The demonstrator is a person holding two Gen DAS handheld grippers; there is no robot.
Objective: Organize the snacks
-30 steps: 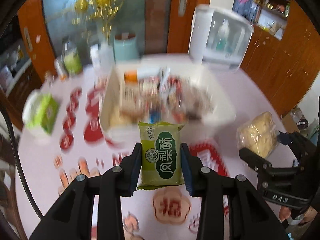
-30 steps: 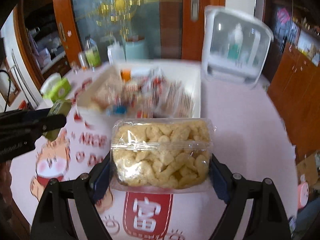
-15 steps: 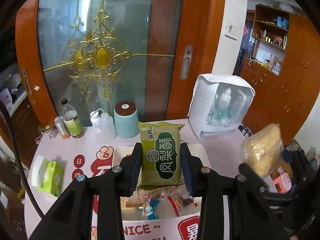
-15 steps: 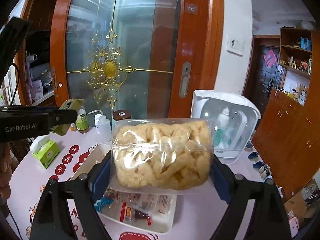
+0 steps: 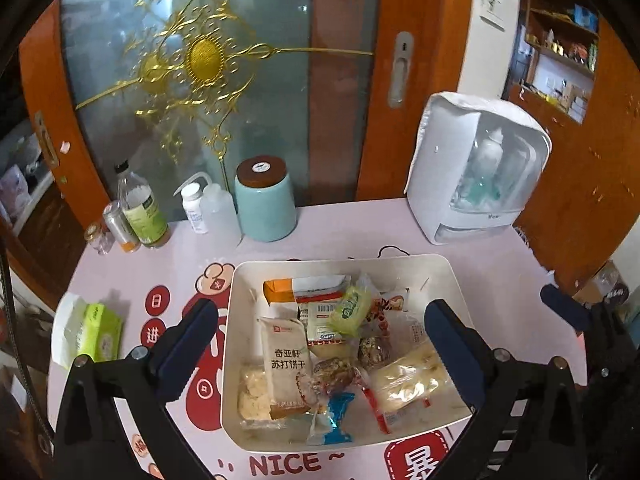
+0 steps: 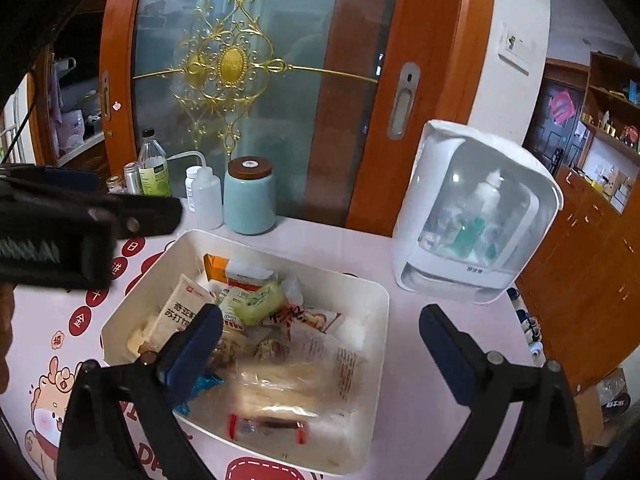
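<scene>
Both grippers, left [image 5: 322, 354] and right [image 6: 320, 354], now gape empty; their packets have dropped into the bin [image 5: 438, 261], finishing that deposit.

Both cameras look down from above at the white bin [image 5: 454, 280] [image 6: 382, 312], facing the glass door [image 5: 192, 80] [image 6: 248, 80]. The right one sits more to the side. Both show the blue jar [image 5: 264, 204] [image 6: 249, 200].

Snacks [image 5: 320, 344] in bin [image 5: 448, 276], jar [image 5: 264, 200] behind
</scene>
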